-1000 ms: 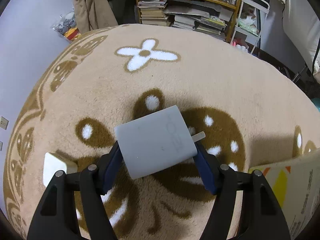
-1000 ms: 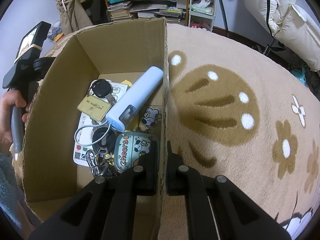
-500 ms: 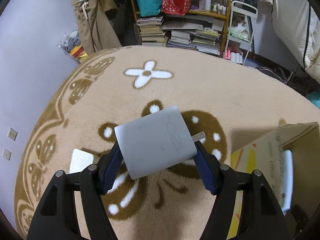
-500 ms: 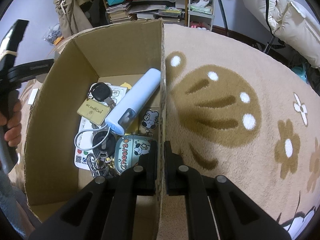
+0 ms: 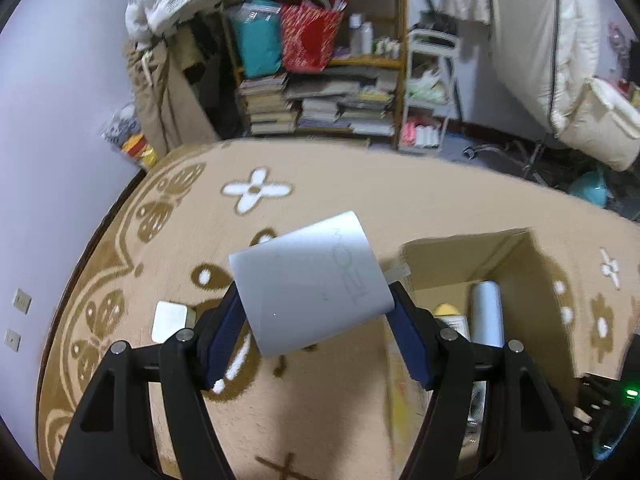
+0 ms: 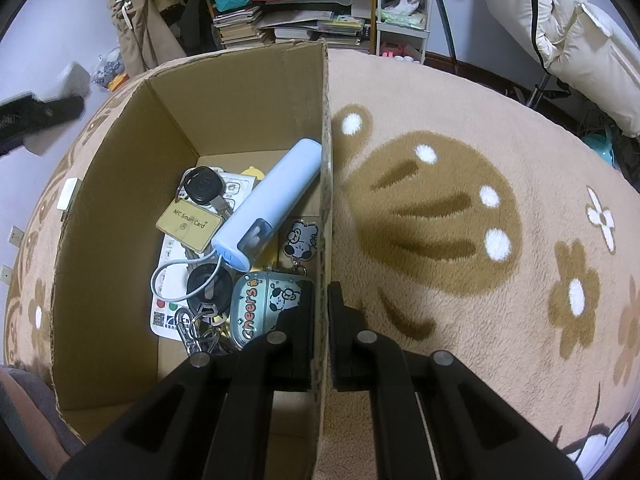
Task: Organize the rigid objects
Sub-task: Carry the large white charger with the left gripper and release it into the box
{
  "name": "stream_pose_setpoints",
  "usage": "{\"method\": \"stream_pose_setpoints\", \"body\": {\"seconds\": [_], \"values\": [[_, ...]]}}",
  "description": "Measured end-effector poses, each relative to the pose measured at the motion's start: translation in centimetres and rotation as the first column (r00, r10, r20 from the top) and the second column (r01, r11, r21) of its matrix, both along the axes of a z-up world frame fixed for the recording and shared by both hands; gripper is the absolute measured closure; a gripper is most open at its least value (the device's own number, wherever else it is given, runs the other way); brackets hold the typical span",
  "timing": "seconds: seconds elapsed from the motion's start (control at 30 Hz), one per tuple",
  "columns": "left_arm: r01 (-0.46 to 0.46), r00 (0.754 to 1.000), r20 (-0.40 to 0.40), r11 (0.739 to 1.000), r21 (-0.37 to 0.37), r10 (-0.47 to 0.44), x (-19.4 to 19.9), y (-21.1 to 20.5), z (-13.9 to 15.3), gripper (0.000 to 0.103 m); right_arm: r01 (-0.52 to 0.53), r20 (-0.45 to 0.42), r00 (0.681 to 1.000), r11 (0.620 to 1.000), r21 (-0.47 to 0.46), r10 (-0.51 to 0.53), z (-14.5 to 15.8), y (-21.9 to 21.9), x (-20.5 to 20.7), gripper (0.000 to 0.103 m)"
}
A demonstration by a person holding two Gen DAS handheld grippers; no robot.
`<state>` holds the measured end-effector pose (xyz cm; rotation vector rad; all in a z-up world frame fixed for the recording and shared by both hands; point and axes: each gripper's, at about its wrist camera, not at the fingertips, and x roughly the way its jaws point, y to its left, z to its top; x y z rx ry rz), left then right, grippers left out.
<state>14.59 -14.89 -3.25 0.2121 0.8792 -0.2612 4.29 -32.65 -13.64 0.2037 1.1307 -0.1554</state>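
Note:
My left gripper is shut on a grey charger block with a metal prong poking out to the right, held up in the air over the rug. To its right and lower stands the open cardboard box. My right gripper is shut on that cardboard box's right wall. Inside lie a light blue power bank, a gold NFC card, black key fobs, a "cheers" tin and key rings. The left gripper appears blurred at the far left in the right wrist view.
A small white square block lies on the beige flower-patterned rug, left of the box. A cluttered bookshelf, a white cart and hanging coats stand beyond the rug. A white duvet is at far right. Bare rug spreads right of the box.
My left gripper has risen and swung right with the charger; the box's opening has come into its view. My right gripper stays clamped on the box wall.

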Motion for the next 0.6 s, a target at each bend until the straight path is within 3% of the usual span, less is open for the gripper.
{"method": "stream_pose_setpoints", "body": {"seconds": [0.3, 0.6], "values": [[0.117, 0.993, 0.034, 0.992, -0.039, -0.115, -4.3, -2.3, 2.9, 0.034, -0.001, 0.001, 1.000, 1.000, -0.001, 0.001, 0.0, 0.0, 0.0, 0.096], [0.180, 0.983, -0.015, 0.983, -0.047, -0.181, -6.3, -4.1, 0.9, 0.034, -0.001, 0.000, 1.000, 1.000, -0.001, 0.001, 0.0, -0.1, 0.0, 0.096]]}}
